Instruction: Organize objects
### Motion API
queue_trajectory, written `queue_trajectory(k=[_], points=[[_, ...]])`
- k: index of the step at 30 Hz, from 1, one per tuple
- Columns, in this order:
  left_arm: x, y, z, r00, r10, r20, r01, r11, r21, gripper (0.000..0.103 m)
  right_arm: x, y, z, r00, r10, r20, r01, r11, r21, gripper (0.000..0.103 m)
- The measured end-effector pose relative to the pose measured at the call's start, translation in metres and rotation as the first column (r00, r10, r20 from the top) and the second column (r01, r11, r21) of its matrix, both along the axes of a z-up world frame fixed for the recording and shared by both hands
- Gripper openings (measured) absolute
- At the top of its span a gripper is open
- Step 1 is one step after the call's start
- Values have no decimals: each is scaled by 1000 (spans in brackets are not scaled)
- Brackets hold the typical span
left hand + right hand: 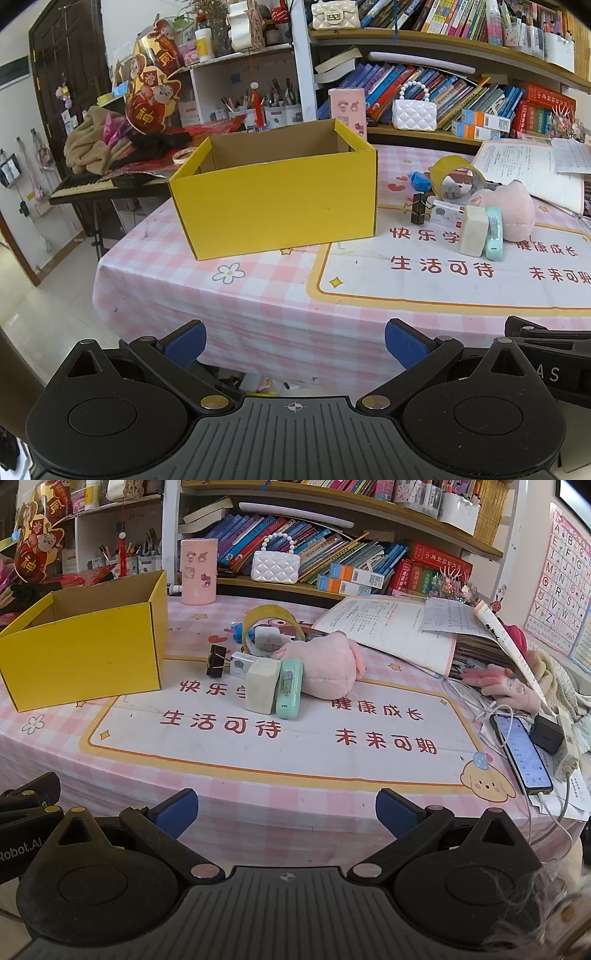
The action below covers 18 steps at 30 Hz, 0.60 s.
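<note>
Closest to me are the two grippers, held side by side just short of the table edge. The left gripper (295, 345) has its jaws spread wide with nothing between them, and the right gripper (286, 814) stands just as wide apart and just as empty. Each shows two blue pads (186, 345).

Past them lies the table (258, 812) under a pink checked cloth with a white panel of red lettering. On that panel sits one small cluster of things: one pale block (263, 685) standing upright, one mint green case (289, 686) touching its right side, and one pink plush toy (325, 664) just behind the case. One black binder clip (216, 661) stands left of the block, with one small white box (242, 663) between clip and block. Behind these stands one roll of yellow tape (271, 622) on its edge, and one blue scrap (237, 631) beside it.

To the left of the cluster, apart from it, is one yellow cardboard box (273, 199), open at the top; what shows of its inside is bare.

On the right edge one phone (522, 753) lies with its screen lit and a cable plugged in. Farther back are one pink canister (197, 570), one open workbook (391, 627), one white quilted handbag (275, 566) and shelves of books (332, 546).
</note>
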State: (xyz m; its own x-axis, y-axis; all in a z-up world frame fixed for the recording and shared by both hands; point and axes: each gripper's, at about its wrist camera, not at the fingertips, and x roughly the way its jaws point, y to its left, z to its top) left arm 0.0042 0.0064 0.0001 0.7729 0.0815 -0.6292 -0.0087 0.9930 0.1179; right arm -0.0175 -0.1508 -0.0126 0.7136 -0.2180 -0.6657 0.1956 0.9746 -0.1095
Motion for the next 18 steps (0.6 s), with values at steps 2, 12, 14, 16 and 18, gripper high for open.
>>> queue_trajectory(k=[2, 12, 14, 16, 18], points=[[0, -1, 1, 1000, 2, 3, -2, 1000, 3, 103, 0, 0, 0, 1000, 0, 0, 0, 1000, -1, 103], [2, -3, 0, 1000, 2, -6, -2, 1000, -8, 103, 2, -1, 1, 1000, 4, -2, -4, 1000, -7, 103], [2, -3, 0, 1000, 3, -5, -3, 1000, -7, 103, 2, 0, 0, 1000, 4, -2, -4, 1000, -7, 103], [2, -2, -1, 1000, 4, -7, -4, 1000, -7, 103, 2, 0, 0, 1000, 4, -3, -4, 1000, -8, 103], [2, -3, -2, 1000, 5, -9, -5, 1000, -3, 103, 2, 0, 0, 1000, 6, -4, -6, 1000, -8, 103]])
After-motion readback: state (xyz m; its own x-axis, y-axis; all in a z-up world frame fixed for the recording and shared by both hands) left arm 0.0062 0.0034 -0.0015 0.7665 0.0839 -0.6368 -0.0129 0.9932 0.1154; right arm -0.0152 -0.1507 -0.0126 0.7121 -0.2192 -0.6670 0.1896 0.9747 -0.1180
